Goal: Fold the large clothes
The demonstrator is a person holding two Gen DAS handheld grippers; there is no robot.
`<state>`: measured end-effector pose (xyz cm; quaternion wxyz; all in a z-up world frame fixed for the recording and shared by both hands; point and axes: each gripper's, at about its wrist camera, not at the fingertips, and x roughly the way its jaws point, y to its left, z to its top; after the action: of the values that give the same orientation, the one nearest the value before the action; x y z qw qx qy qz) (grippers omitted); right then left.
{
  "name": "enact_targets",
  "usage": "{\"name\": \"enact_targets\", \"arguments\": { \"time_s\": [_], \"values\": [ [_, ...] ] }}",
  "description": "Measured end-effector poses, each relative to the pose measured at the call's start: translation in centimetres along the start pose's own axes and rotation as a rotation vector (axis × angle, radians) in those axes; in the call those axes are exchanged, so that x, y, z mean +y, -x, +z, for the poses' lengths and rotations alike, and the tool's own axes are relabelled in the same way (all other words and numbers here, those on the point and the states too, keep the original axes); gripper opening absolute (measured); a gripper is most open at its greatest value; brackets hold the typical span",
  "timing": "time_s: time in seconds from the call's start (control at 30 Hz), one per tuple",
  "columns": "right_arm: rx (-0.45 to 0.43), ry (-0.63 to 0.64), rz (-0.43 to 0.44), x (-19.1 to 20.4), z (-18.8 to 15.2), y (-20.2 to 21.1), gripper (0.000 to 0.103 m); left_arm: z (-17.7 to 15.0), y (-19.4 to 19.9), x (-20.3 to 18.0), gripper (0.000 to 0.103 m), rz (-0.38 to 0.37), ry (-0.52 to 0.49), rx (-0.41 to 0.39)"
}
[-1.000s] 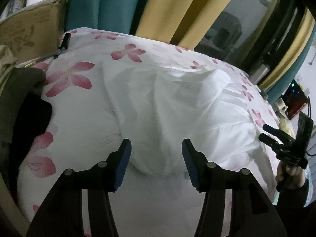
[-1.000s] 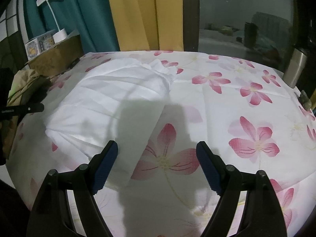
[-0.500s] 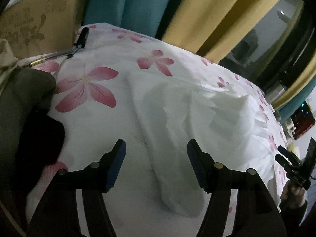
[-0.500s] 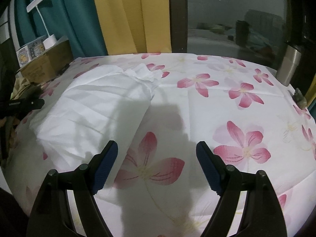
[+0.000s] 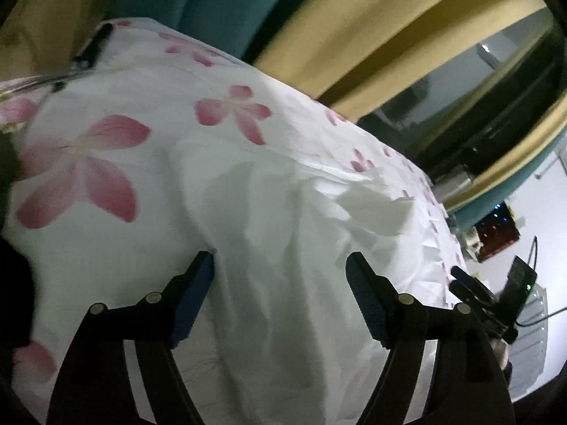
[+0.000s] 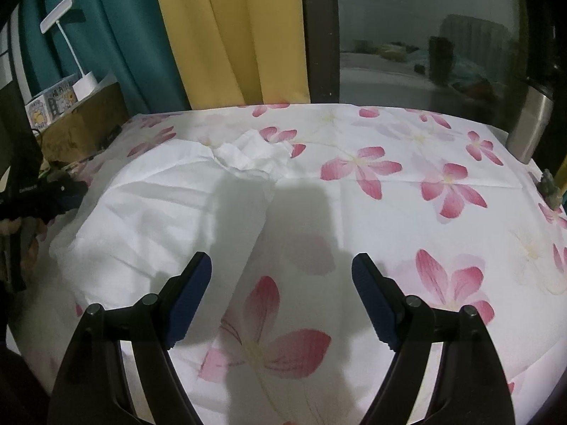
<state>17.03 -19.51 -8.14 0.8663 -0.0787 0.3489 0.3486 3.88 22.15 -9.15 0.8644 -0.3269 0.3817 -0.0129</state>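
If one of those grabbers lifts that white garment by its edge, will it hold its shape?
Probably not. The white garment lies creased and bunched at its far end, so it likely droops and unfolds. It looks thin, so probably light. On the flowered sheet it may slide when pushed.

We hold the left tongs [image 5: 280, 265] above a white garment [image 5: 283, 248], jaws spread wide after just opening, nothing gripped; the garment lies crumpled on a flowered sheet [image 5: 106, 163], and the right tongs [image 5: 471, 288] hover at the edge.
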Motion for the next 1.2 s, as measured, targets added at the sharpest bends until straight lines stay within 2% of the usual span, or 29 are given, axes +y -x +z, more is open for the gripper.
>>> {"name": "enact_targets", "arguments": {
  "time_s": [0.07, 0.3, 0.4, 0.57, 0.73, 0.87, 1.07, 1.1, 1.17, 1.2],
  "values": [
    [0.005, -0.009, 0.01, 0.0, 0.4, -0.4, 0.082, -0.1, -0.8, -0.7, 0.079, -0.048, -0.006, 0.022],
    [-0.015, -0.047, 0.097, 0.0, 2.1, -1.6, 0.082, -0.3, -3.3, -3.2, 0.081, -0.147, -0.052, 0.07],
    [0.005, -0.053, 0.13, 0.2, 2.5, -3.0, 0.082, -0.4, -4.4, -4.1, 0.081, -0.21, -0.067, 0.115],
    [0.059, -0.047, 0.171, 1.0, 2.4, -5.7, 0.081, -0.6, -5.9, -5.8, 0.081, -0.264, -0.114, 0.167],
    [0.078, -0.064, 0.187, 1.1, 2.1, -7.5, 0.081, -0.5, -6.4, -6.2, 0.081, -0.298, -0.113, 0.174],
    [0.087, -0.035, 0.194, 2.2, 2.3, -7.9, 0.081, -0.7, -7.0, -7.3, 0.081, -0.262, -0.158, 0.189],
    [0.083, -0.02, 0.223, 2.7, 2.3, -8.0, 0.079, -1.4, -7.5, -9.4, 0.081, -0.145, -0.306, 0.173],
    [0.082, -0.022, 0.23, 2.7, 2.2, -7.9, 0.077, -1.6, -7.5, -9.8, 0.08, -0.117, -0.336, 0.166],
    [0.079, -0.023, 0.247, 2.8, 2.1, -7.8, 0.065, -1.8, -7.5, -10.0, 0.068, -0.072, -0.372, 0.154],
    [0.078, -0.031, 0.26, 2.8, 2.0, -7.7, 0.053, -1.7, -7.5, -9.9, 0.064, -0.062, -0.374, 0.15]
  ]
}}
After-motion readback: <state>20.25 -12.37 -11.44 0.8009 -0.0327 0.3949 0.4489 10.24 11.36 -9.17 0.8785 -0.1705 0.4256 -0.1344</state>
